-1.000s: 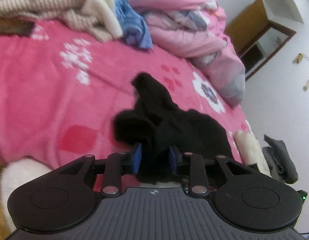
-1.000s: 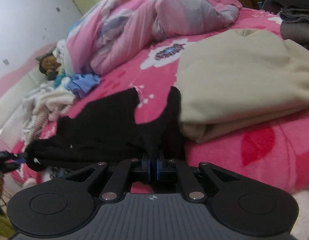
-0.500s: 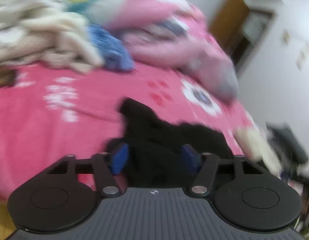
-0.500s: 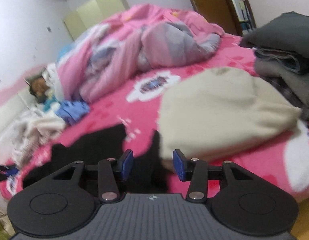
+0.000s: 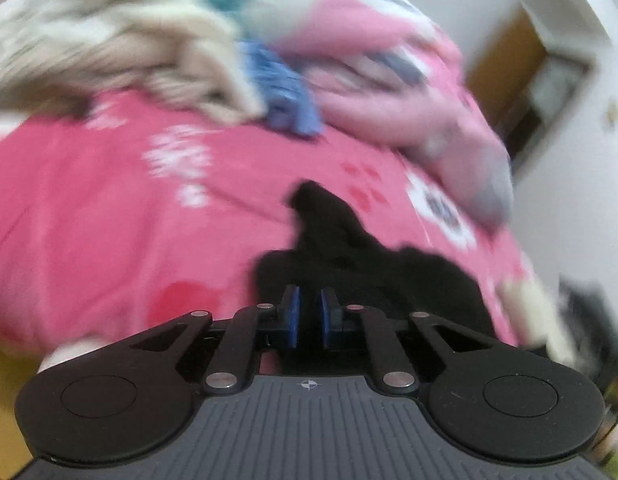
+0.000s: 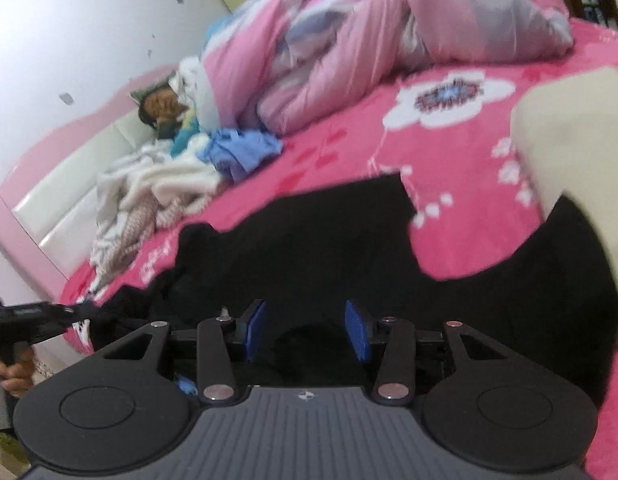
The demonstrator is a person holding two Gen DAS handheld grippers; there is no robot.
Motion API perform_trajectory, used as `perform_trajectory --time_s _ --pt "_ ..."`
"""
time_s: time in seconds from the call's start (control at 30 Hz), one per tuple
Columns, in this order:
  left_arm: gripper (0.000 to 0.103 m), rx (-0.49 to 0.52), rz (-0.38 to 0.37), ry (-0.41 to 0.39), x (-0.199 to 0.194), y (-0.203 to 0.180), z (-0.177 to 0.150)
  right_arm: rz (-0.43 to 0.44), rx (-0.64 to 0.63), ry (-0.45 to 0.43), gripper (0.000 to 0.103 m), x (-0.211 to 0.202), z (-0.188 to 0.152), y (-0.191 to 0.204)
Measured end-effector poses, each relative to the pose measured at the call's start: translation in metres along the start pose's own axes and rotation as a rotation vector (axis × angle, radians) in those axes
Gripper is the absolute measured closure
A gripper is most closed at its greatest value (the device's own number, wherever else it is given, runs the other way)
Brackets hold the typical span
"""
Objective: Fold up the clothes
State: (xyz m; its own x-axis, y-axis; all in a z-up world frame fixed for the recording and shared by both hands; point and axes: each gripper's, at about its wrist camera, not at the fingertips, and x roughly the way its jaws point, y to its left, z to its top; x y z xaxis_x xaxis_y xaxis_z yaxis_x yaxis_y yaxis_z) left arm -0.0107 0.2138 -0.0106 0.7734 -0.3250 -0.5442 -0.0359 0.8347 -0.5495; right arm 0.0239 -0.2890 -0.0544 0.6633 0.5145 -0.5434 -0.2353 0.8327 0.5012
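Note:
A black garment [image 5: 361, 256] lies crumpled on the pink bed sheet [image 5: 109, 216]; it also shows in the right wrist view [image 6: 309, 248], spread wider. My left gripper [image 5: 307, 308] is at the garment's near edge, its blue pads narrowed around a fold of black cloth; the view is blurred. My right gripper [image 6: 305, 324] is open, its blue pads wide apart just over the garment's near edge, holding nothing. The left gripper [image 6: 75, 310] also shows at the far left of the right wrist view, at the garment's end.
A pile of unfolded clothes [image 6: 157, 184] and a blue cloth [image 6: 245, 152] lie at the head of the bed. A pink quilt [image 6: 389, 40] is bunched behind. A folded beige garment [image 6: 577, 136] lies to the right. A doorway [image 5: 521, 92] is far right.
The right gripper let go of the black garment and opened wide. The left gripper opened, then narrowed again on the cloth while moving quickly.

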Motion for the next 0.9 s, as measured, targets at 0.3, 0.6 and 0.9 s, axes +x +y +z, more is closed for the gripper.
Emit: perform_trajectory --time_s 0.3,0.6,0.9 --pt "0.064 0.016 -0.001 -0.051 -0.024 0.002 0.016 -0.021 -0.003 -0.01 0.06 -0.012 -0.003 -0.008" --pt "0.08 0.279 0.025 0.209 0.094 -0.079 0.028 -0.005 -0.041 -0.046 0.06 -0.01 0.003 0.01" --pt "0.103 0.069 0.116 0.033 0.021 -0.03 0.011 -0.001 -0.054 0.005 0.062 0.0 -0.007 0.002"
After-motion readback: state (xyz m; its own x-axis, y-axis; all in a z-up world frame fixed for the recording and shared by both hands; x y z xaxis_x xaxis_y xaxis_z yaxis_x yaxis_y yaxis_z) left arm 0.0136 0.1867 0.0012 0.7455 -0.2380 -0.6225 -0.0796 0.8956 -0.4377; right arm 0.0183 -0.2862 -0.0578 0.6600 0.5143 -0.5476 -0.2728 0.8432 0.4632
